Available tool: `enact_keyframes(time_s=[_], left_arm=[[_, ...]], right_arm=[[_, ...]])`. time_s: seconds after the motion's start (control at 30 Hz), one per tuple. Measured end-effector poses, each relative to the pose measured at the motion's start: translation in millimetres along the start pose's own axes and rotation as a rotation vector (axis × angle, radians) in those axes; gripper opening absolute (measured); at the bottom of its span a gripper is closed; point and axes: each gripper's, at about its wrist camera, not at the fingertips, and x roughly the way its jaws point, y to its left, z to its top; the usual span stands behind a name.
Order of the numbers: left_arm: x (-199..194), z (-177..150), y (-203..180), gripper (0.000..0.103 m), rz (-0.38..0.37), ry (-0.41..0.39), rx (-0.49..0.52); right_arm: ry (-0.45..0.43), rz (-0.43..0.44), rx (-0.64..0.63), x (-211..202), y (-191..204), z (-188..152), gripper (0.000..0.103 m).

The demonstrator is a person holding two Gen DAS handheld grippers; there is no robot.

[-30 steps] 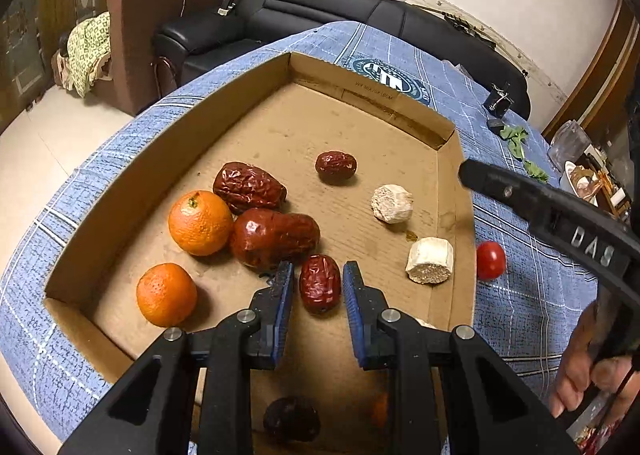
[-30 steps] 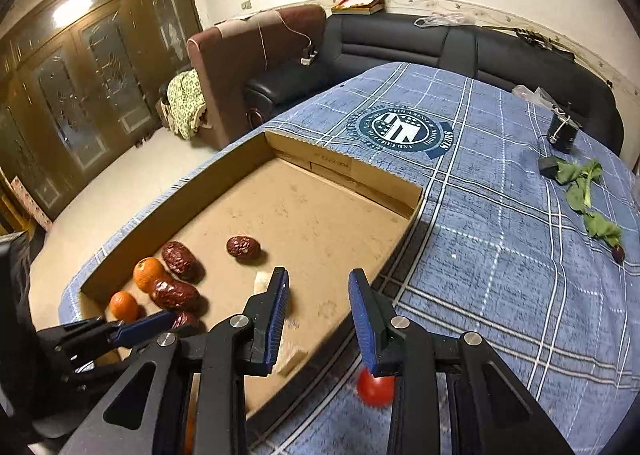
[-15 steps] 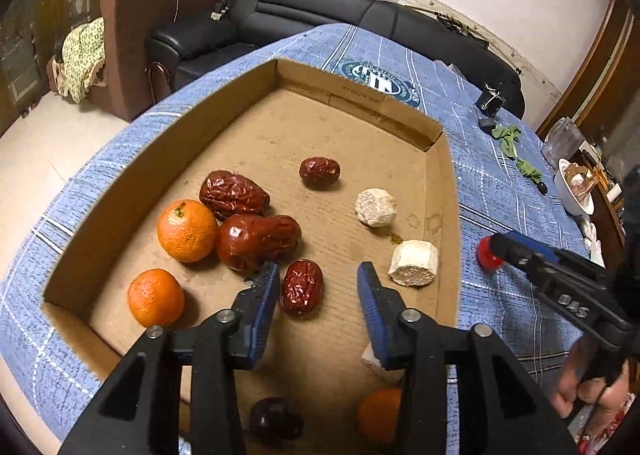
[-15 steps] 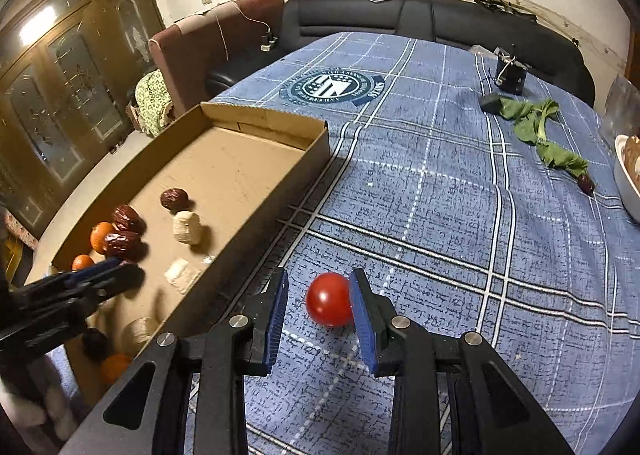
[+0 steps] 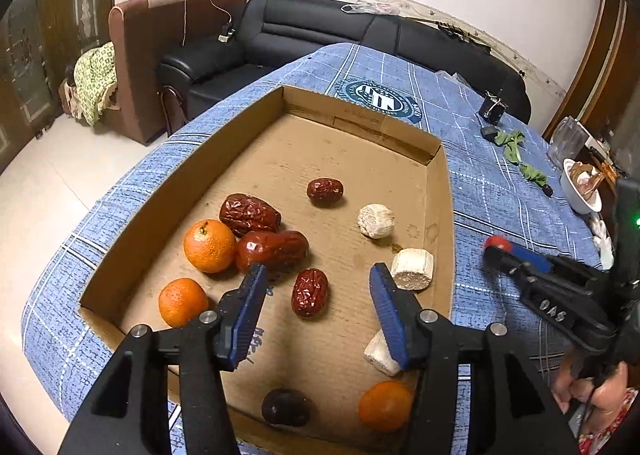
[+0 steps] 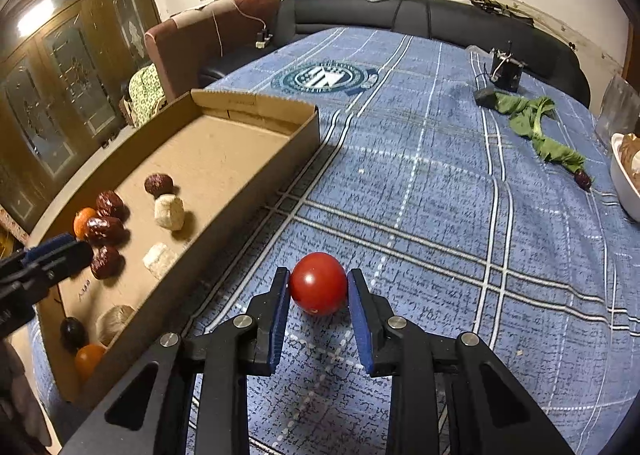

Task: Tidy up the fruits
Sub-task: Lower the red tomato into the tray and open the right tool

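Flanking tomato [image 6: 318, 283], right tongs [image 6: 319, 301] beside box wall [image 6: 240, 231]

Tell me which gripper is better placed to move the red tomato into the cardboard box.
Right. The right gripper already brackets the round red tomato on the blue plaid tablecloth. The left gripper hovers open inside the shallow cardboard box, above a wrinkled red date.
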Motion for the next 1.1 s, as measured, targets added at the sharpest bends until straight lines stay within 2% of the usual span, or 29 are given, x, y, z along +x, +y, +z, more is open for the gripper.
enact_keyframes(time_s=[0.23,0.33,0.5,0.67,0.9,1.03,1.1], left_arm=[[0.2,0.8,2.8,0.053,0.01,-0.004,0.003],[-0.4,1.5,4.6,0.053,0.009,-0.006,0.003],[0.4,2.1,6.5,0.054,0.004,-0.001,0.0],[1.4,2.2,8.0,0.057,-0.007,0.003,-0.004],[3.9,1.6,6.7,0.06,-0.021,0.01,-0.004],[3.3,1.0,6.5,0.061,-0.024,0.012,-0.006],[3.1,0.7,6.2,0.067,-0.026,0.014,-0.009]], right_arm=[[-0.053,0.065,-0.028,-16.5,24.5,29.0,0.032],[-0.05,0.086,-0.059,-9.7,42.2,42.2,0.032],[-0.008,0.068,-0.11,20.6,63.8,56.1,0.032],[0.038,0.037,-0.125,45.5,68.6,59.1,0.032],[0.044,0.025,-0.143,54.7,74.0,60.6,0.032],[0.054,0.047,-0.131,55.9,74.5,60.3,0.032],[0.058,0.064,-0.122,55.3,74.2,59.8,0.033]])
